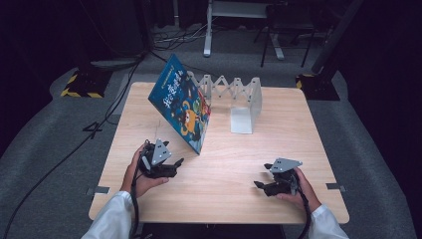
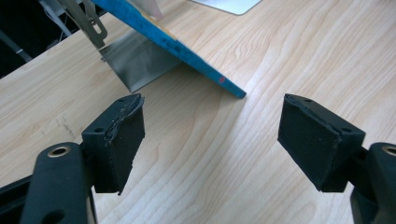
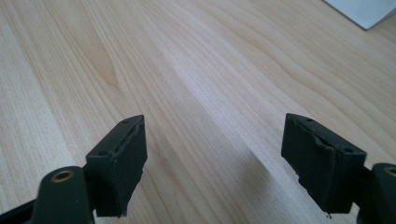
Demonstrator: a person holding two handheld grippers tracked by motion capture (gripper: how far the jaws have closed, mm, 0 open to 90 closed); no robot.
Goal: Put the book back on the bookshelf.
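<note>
1. Where the wooden table (image 1: 219, 169) meets the person's side, both grippers low over the boards, well apart
2. Left gripper (image 1: 175, 164): jaws wide apart, nothing between the pads (image 2: 122, 135), bare wood beneath
3. Right gripper (image 1: 263, 175): jaws spread wide, holding nothing, bare tabletop between the pads (image 3: 122, 158)
4. Blue picture book (image 1: 181, 103): tilted, bottom edge on the table, leaning back against the white folding bookstand (image 1: 239, 97), its near corner just ahead of the left gripper
</note>
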